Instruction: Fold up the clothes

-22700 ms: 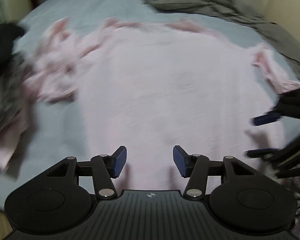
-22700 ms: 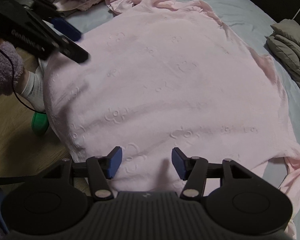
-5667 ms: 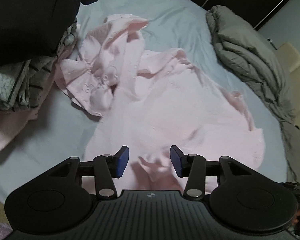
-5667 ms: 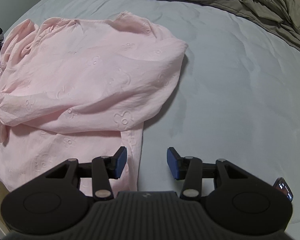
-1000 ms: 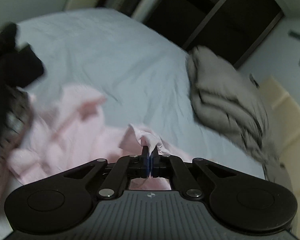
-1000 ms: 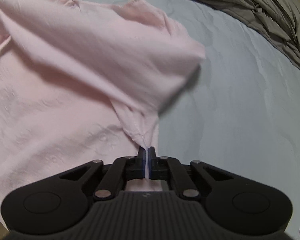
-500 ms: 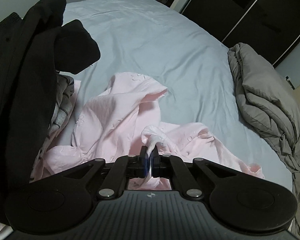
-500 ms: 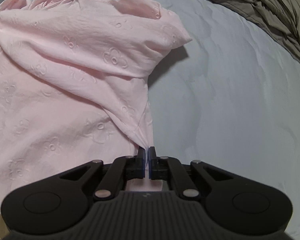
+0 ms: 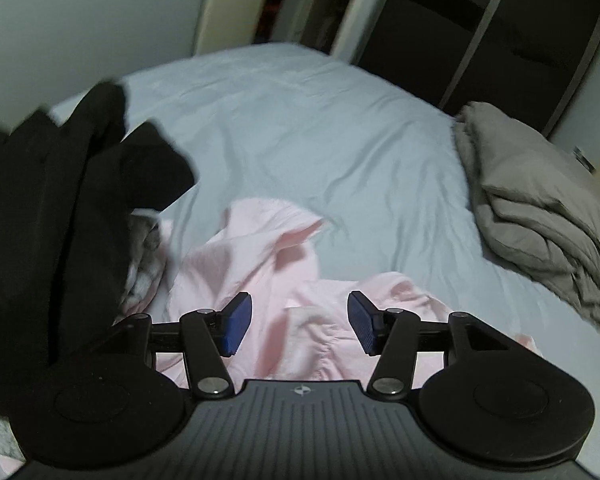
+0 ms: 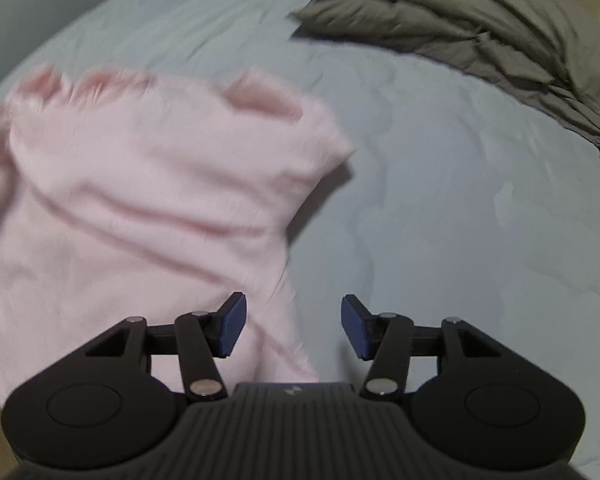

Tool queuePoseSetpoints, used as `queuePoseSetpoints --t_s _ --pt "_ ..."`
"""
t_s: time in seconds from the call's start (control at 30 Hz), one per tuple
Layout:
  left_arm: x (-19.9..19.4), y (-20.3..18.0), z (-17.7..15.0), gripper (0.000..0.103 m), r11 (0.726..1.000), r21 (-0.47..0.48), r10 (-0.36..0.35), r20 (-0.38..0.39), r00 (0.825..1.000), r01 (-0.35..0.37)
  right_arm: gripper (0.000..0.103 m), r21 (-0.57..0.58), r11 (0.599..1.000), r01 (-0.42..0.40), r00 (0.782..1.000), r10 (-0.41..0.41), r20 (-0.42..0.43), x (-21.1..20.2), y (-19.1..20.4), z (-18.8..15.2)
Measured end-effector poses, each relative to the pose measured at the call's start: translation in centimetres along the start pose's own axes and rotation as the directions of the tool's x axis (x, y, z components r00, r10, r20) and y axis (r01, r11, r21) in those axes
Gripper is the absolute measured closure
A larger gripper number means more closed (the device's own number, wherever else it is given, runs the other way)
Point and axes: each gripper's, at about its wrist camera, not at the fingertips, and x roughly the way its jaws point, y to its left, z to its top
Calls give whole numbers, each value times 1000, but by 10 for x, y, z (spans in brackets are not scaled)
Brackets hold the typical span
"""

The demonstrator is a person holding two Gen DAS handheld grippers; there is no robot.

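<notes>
Bed (image 9: 320, 128) sheet bare beyond and right of my pink top (image 10: 140, 200); grey duvet (image 10: 480, 28) along far right edge, black clothes (image 9: 60, 208) piled left. Left tongs (image 9: 298, 328) and right tongs (image 10: 292, 326) both opening, pinching nothing; the top lies under the left pair, its edge under the right pair's left pad.

No text, label, brand or number can be read on anything here.

**A bedroom in a home**

A wide bed (image 9: 300, 128) with a pale blue sheet fills the view. A folded grey duvet (image 9: 540, 216) lies along one side and clothes (image 9: 52, 216) are heaped at another. Dark wardrobe doors (image 9: 480, 32) stand behind, beside a plain wall (image 9: 80, 20).
</notes>
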Motion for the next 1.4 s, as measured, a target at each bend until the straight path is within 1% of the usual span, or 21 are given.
queuePoseSetpoints --t_s 0.1,0.2,0.23,0.3,0.37,0.43,0.5,0.6,0.73,0.8,1.0,1.03,1.07,1.1,1.13,1.17,1.23,1.27,1.3,1.37,1.4 --pt "-2 -16 -5 54 996 79 -40 -11 999 41 50 81 997 -8 999 4 40 -3 -14 12" --pt "2 -33 -14 59 985 155 -64 -43 997 70 64 155 987 -34 998 25 62 0 -23 23" --pt "4 -37 -17 59 982 178 -62 -50 997 70 67 174 983 -52 997 40 68 3 -23 26" --pt "9 -43 -23 60 975 210 -56 -63 996 68 67 190 979 -81 994 66 83 7 -20 31" --pt "18 -46 -27 60 977 202 -49 -90 995 66 67 194 976 -103 992 86 94 13 -14 37" --pt "24 -44 -29 60 983 172 -49 -118 992 69 57 214 973 -88 992 67 106 19 -13 44" --pt "30 -44 -31 60 987 144 -54 -137 989 74 57 245 967 -75 992 47 117 25 -14 52" --pt "31 -42 -33 60 988 136 -55 -138 989 74 55 340 937 -78 991 35 130 37 -26 64" --pt "37 -39 -34 60 990 121 -56 -144 988 74 45 422 904 -76 992 25 127 57 -40 74" --pt "40 -37 -35 60 991 109 -56 -151 987 73 45 457 886 -77 992 24 121 68 -47 77" --pt "44 -37 -33 60 992 93 -74 -156 985 89 45 580 802 -145 989 108 98 102 -64 83" --pt "45 -37 -33 60 992 90 -76 -158 985 91 48 583 795 -167 986 139 94 106 -63 84" --pt "45 -37 -33 60 992 87 -79 -160 984 94 53 585 789 -188 982 168 88 110 -62 86" --pt "46 -37 -33 60 992 84 -82 -162 983 96 76 568 801 -187 981 182 67 113 -58 89" --pt "46 -37 -33 60 992 82 -84 -164 983 98 93 530 834 -153 986 161 32 114 -52 94" --pt "47 -37 -32 60 992 81 -86 -166 982 100 93 489 864 -118 991 136 -1 115 -47 98" --pt "48 -36 -33 60 992 83 -83 -170 982 98 96 369 929 7 999 7 -35 113 -35 106" --pt "48 -35 -33 60 992 86 -80 -173 982 96 96 319 945 71 997 -62 -38 113 -32 108" --pt "49 -35 -34 60 992 89 -74 -177 981 91 96 272 953 133 991 -128 -37 113 -30 109" --pt "51 -34 -35 60 992 101 -58 -183 981 77 96 262 950 173 985 -170 -33 116 -33 109" --pt "52 -33 -36 60 992 106 -50 -186 981 71 96 278 946 165 986 -164 -25 117 -36 108"
